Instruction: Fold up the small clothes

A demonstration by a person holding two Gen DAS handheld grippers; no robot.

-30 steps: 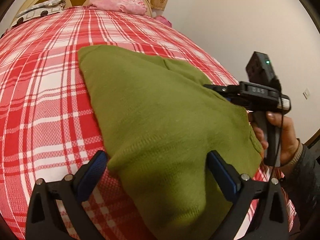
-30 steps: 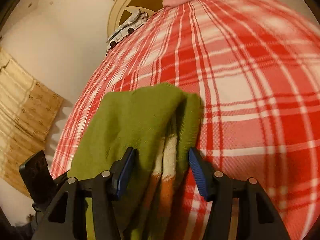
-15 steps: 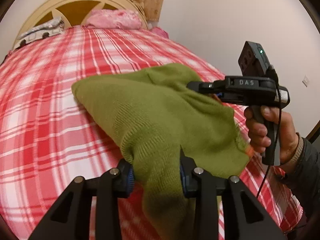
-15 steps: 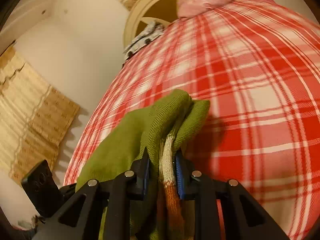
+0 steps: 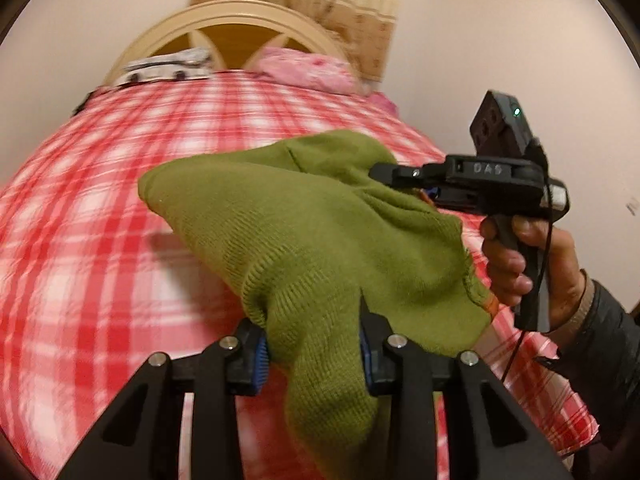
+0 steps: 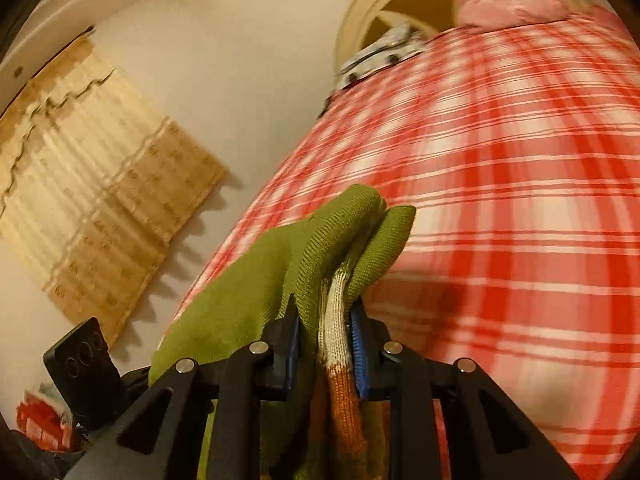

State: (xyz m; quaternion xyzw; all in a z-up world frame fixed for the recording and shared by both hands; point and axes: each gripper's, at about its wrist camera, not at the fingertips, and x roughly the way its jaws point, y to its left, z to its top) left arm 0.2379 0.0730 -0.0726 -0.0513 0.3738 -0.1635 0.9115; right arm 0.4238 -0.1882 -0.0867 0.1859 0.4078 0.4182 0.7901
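Observation:
A small green knit garment [image 5: 304, 232] with a white and orange striped edge [image 6: 340, 344] hangs lifted above the red checked bed [image 5: 100, 240]. My left gripper [image 5: 312, 354] is shut on its near corner. My right gripper [image 6: 325, 334] is shut on its bunched edge [image 6: 352, 232]; in the left wrist view it [image 5: 416, 184] shows at the right, held by a hand. The cloth stretches between the two grippers, its far fold still near the bedspread.
A cream headboard [image 5: 228, 36] with a pink pillow [image 5: 312, 70] and a patterned pillow [image 5: 168, 66] stands at the far end. A beige curtain [image 6: 92, 184] hangs on the wall left of the bed. The bed's right edge [image 5: 560, 412] runs below the hand.
Both grippers went from open around the garment's edges to shut on it, then lifted it off the bed. The cloth now hangs bunched between them.

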